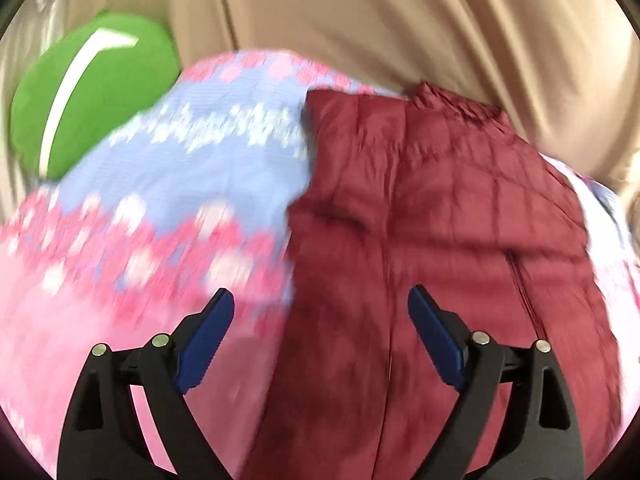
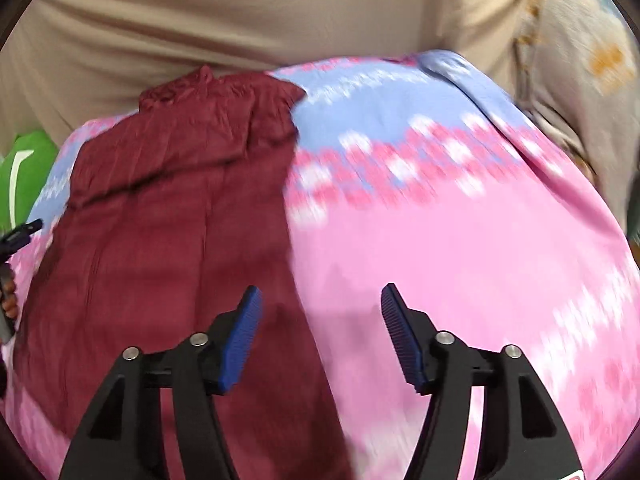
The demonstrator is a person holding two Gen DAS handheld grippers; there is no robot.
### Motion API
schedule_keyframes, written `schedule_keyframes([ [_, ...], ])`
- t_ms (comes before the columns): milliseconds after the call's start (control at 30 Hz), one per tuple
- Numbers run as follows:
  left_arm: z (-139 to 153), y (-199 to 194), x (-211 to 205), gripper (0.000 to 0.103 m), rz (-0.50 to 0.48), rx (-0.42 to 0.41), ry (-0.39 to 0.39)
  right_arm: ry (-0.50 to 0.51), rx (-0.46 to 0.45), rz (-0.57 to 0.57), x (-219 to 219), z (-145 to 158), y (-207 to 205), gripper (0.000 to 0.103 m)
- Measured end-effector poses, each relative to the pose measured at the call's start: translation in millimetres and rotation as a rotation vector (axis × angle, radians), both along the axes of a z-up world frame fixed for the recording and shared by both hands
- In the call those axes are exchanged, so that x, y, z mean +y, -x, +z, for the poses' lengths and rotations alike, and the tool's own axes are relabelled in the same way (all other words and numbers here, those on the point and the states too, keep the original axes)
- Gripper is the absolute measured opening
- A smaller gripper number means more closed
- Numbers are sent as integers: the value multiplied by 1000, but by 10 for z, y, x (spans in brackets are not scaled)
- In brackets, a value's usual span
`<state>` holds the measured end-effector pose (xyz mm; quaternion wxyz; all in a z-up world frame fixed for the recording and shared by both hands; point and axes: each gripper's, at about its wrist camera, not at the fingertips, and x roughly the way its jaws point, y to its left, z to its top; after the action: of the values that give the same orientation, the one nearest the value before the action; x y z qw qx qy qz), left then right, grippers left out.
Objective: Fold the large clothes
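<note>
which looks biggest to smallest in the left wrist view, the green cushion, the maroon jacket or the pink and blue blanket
1. pink and blue blanket
2. maroon jacket, close behind it and nearer the camera, so the order is unsure
3. green cushion, clearly smallest

Both hand-held grippers (image 1: pixel 320 320) (image 2: pixel 320 320) wide open, empty

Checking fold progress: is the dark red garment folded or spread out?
Folded, it seems. The dark red garment lies as a narrow strip on the pink and blue cover, side panels apparently turned inward. Blur hides details.
</note>
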<state>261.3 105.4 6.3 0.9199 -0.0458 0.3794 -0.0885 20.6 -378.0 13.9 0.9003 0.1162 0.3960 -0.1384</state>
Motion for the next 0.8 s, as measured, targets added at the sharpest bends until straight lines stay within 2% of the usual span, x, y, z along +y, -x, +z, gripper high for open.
schedule_keyframes([
  [133, -176, 585, 366, 88, -30, 132, 121, -109, 27, 5, 19, -226, 571, 67],
  [200, -320, 831, 510, 88, -26, 190, 180, -143, 31, 0, 59, -326, 677, 68],
  [300, -504, 1095, 623, 88, -6, 229, 233, -207, 34, -23, 94, -470, 777, 69],
  [467, -545, 1291, 548, 89, -17, 191, 201, -273, 14, -44, 132, -570, 833, 69],
  [533, -549, 1319, 435, 89, -33, 180, 149, -267, 14, -40, 174, -608, 803, 71],
  [567, -547, 1316, 388, 84, -43, 180, 129, -251, 9, -42, 200, -611, 789, 71],
  [600, -542, 1332, 348, 67, -53, 181, 114, -236, 14, -42, 226, -612, 768, 66],
  [633, -536, 1327, 301, 57, -75, 190, 112, -220, 16, -34, 247, -596, 746, 56],
  [667, -521, 1337, 256, 38, -92, 204, 96, -222, 20, -21, 275, -592, 725, 24],
  [700, -513, 1333, 223, 9, -117, 225, 101, -229, 25, -9, 289, -592, 706, 8],
  [800, -438, 1419, 243, 4, -142, 254, 106, -199, 17, 8, 362, -475, 760, 3],
])
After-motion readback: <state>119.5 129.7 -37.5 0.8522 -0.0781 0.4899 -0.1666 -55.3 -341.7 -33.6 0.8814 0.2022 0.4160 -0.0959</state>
